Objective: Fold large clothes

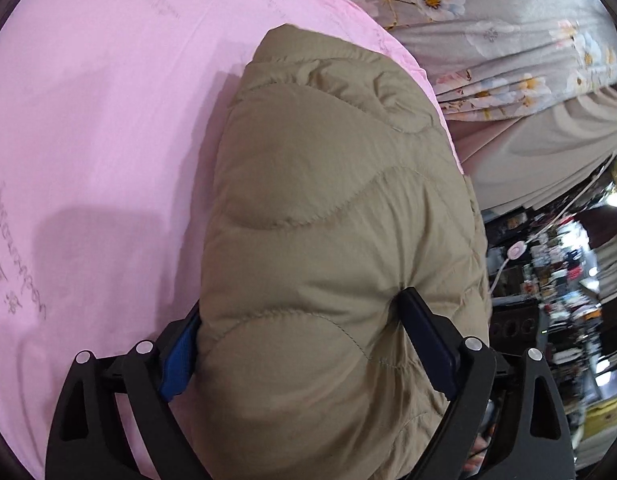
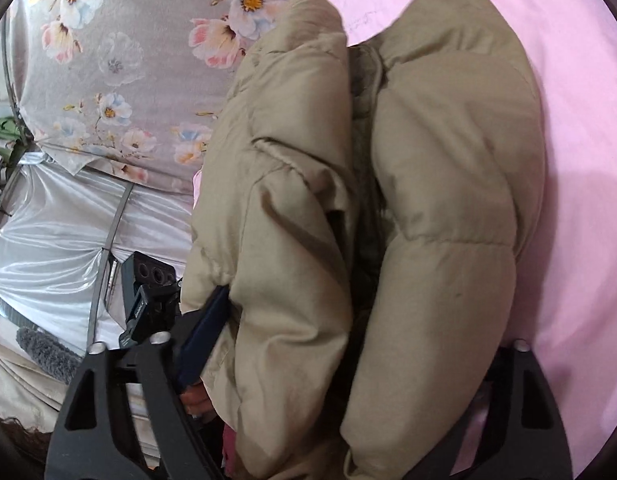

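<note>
both my wrist cameras look forward along their fingers (image 1: 424, 336), pressed close to the tan jacket (image 1: 328, 240); they share it and the pink sheet (image 1: 100, 120).

In the right wrist view the jacket (image 2: 308, 240) covers the right finger of the right tongs (image 2: 348, 344), so we see only its left finger. The jacket runs past the bottom edge in both views. The shelves (image 1: 556, 280) in the left view are too blurred to read.

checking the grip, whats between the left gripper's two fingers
A thick bunch of the tan puffer jacket fills the left gripper, seen in the left wrist view.
</note>
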{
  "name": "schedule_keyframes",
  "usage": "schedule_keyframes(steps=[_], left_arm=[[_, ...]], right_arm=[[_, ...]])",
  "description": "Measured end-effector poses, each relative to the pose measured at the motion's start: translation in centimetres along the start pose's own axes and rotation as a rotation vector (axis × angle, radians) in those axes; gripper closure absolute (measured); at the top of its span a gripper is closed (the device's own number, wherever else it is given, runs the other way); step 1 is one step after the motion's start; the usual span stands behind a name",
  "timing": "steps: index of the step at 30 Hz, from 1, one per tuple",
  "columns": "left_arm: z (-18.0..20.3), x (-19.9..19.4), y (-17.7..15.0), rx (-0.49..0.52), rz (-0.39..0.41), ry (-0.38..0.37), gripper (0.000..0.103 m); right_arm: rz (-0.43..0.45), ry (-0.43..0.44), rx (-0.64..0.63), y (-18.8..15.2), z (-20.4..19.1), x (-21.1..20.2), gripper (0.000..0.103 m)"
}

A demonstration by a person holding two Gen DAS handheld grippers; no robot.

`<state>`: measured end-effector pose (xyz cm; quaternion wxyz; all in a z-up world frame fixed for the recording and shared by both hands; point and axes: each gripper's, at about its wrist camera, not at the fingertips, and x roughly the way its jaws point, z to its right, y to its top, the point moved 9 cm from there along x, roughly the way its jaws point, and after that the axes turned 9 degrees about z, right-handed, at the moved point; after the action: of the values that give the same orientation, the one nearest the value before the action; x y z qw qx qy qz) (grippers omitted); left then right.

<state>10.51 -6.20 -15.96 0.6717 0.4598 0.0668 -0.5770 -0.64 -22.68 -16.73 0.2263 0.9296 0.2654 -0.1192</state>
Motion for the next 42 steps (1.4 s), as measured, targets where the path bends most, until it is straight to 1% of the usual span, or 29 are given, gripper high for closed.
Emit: schedule_keyframes(steps=[1, 2, 3, 4, 5, 7, 8, 11, 16, 18, 22, 25, 28, 30, 31, 32, 33, 34, 35, 36, 37, 38, 40, 41, 42], left_arm=[[0.4, -0.1, 0.0, 0.03, 0.013, 0.012, 0.017], [0.9, -0.4, 0.1, 0.063, 0.03, 0.025, 0.021], [1.4, -0.6, 0.3, 0.089, 0.041, 0.028, 0.024], [1.8, -0.9, 0.4, 0.11, 0.052, 0.026, 0.029], [2.4, -1.5, 0.6, 0.132, 0.064, 0.019, 0.033], [3.3, -2.5, 1.1, 0.164, 0.094, 0.005, 0.039], [3.6, -2.9, 1.3, 0.172, 0.111, -0.002, 0.042], [4.5, -4.7, 2.4, 0.211, 0.175, -0.011, 0.046], [5.2, -7.5, 5.5, 0.272, 0.3, -0.001, 0.048], [5.5, -8.7, 7.6, 0.297, 0.357, 0.016, 0.049], [5.0, -11.6, 12.1, 0.36, 0.496, 0.06, 0.049], [3.7, -12.9, 15.6, 0.394, 0.586, 0.085, 0.049], [1.7, -13.0, 18.5, 0.415, 0.647, 0.105, 0.049], [-1.1, -11.9, 20.1, 0.414, 0.659, 0.143, 0.048], [-3.4, -10.3, 20.7, 0.399, 0.643, 0.183, 0.047], [-5.4, -8.6, 20.9, 0.384, 0.616, 0.218, 0.045], [-7.8, -6.5, 21.0, 0.361, 0.563, 0.268, 0.044], [-10.3, -4.3, 20.4, 0.336, 0.498, 0.325, 0.043], [-13.2, -2.6, 19.4, 0.299, 0.432, 0.379, 0.032], [-14.3, -3.0, 18.7, 0.264, 0.464, 0.354, 0.032], [-14.6, -3.9, 18.2, 0.242, 0.483, 0.324, 0.032], [-14.8, -5.3, 17.8, 0.222, 0.495, 0.31, 0.032], [-14.6, -8.5, 17.3, 0.214, 0.546, 0.323, 0.034], [-14.1, -10.7, 17.1, 0.241, 0.586, 0.347, 0.034], [-13.6, -12.0, 17.2, 0.257, 0.599, 0.372, 0.034]], right_arm=[[0.011, 0.004, -0.019, 0.1, -0.4, -0.1, 0.048], [0.023, 0.007, -0.036, 0.4, -1.0, -0.1, 0.06], [0.04, 0.005, -0.064, 0.7, -1.5, -0.5, 0.064], [0.062, -0.001, -0.102, 1.1, -2.4, -0.9, 0.071], [0.083, -0.009, -0.141, 1.5, -3.4, -1.2, 0.074], [0.12, -0.03, -0.223, 2.2, -5.2, -1.8, 0.077], [0.139, -0.037, -0.262, 2.5, -6.2, -2.0, 0.079], [0.182, -0.042, -0.351, 3.1, -8.6, -2.2, 0.081], [0.242, -0.033, -0.495, 4.7, -13.0, -0.9, 0.082], [0.269, -0.018, -0.563, 5.5, -15.1, 0.0, 0.082], [0.324, 0.027, -0.712, 7.2, -20.2, 2.5, 0.082], [0.36, 0.06, -0.797, 8.4, -23.1, 5.1, 0.082], [0.374, 0.088, -0.841, 9.5, -24.8, 8.4, 0.082], [0.358, 0.078, -0.854, 10.1, -24.6, 11.5, 0.076], [0.323, 0.059, -0.832, 10.6, -23.4, 13.9, 0.069], [0.279, 0.024, -0.788, 10.9, -21.5, 16.2, 0.064], [0.213, -0.035, -0.721, 11.0, -18.5, 19.0, 0.061], [0.152, -0.088, -0.67, 10.8, -15.9, 21.0, 0.061], [0.092, -0.156, -0.618, 10.2, -13.0, 22.4, 0.055], [0.067, -0.164, -0.555, 9.4, -10.8, 22.6, 0.054], [0.086, -0.117, -0.513, 8.8, -10.2, 21.6, 0.053], [0.11, -0.104, -0.496, 8.3, -9.8, 20.2, 0.049], [0.156, -0.138, -0.506, 7.5, -9.2, 17.0, 0.049], [0.182, -0.16, -0.515, 7.3, -9.2, 15.4, 0.048], [0.202, -0.182, -0.533, 7.2, -9.4, 14.1, 0.048]])
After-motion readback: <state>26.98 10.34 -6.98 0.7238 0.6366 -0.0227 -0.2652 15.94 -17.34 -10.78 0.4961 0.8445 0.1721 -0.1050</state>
